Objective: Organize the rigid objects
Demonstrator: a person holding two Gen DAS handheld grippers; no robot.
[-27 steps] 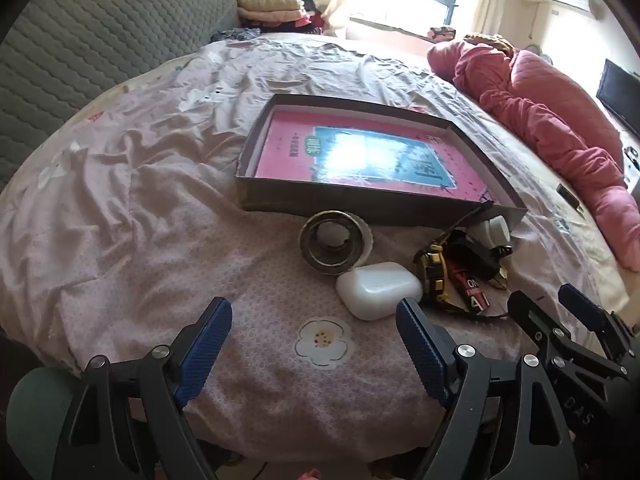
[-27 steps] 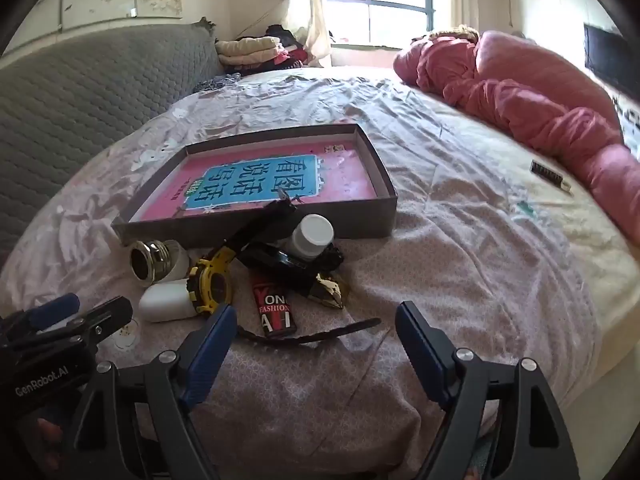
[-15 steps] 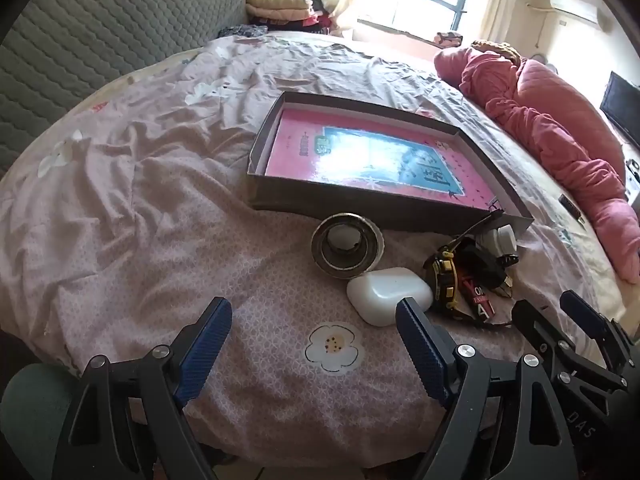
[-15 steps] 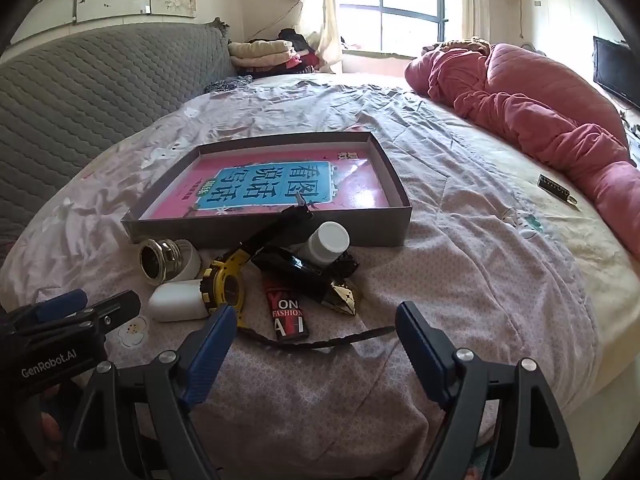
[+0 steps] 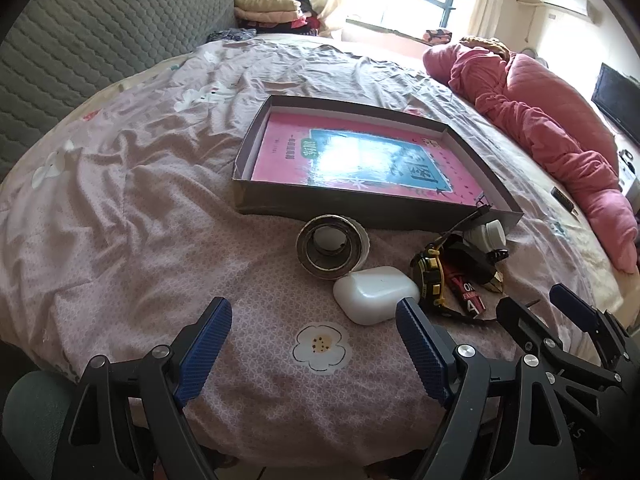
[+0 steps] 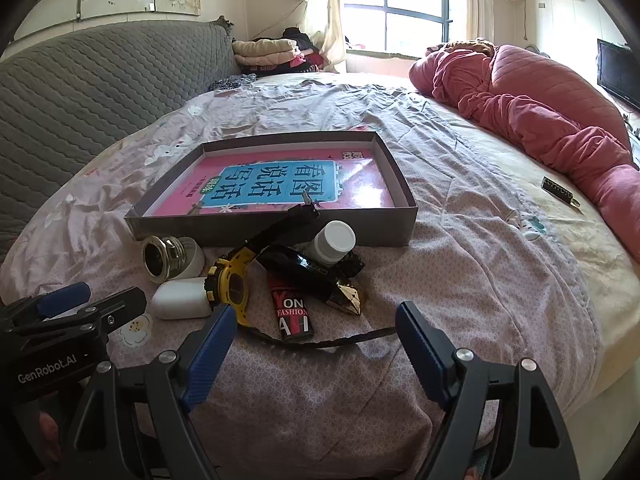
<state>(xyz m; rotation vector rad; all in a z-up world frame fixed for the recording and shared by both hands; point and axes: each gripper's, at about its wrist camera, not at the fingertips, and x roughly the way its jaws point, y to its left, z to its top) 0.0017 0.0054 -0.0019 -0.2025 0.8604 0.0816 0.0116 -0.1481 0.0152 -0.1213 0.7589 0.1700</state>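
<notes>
Here the white case [image 5: 376, 294] lies just beyond the left tool [image 5: 314, 344].

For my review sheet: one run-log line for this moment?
left gripper: open, empty | right gripper: open, empty | white case, watch: on bed | box: book only

**Daylit room, blown window, heavy fisheye bend**

Daylight enters through the window [image 6: 404, 8] at the top centre of both views, where the panes wash out to white. In the left wrist view a bright glare patch sits on the pink book cover [image 5: 352, 156], blotting out its print; the right wrist view shows the same cover legibly. Shadows are soft. Both frames are sharp, with dark vignetted corners and strongly curved edges. The lower edge lies dim.
</notes>
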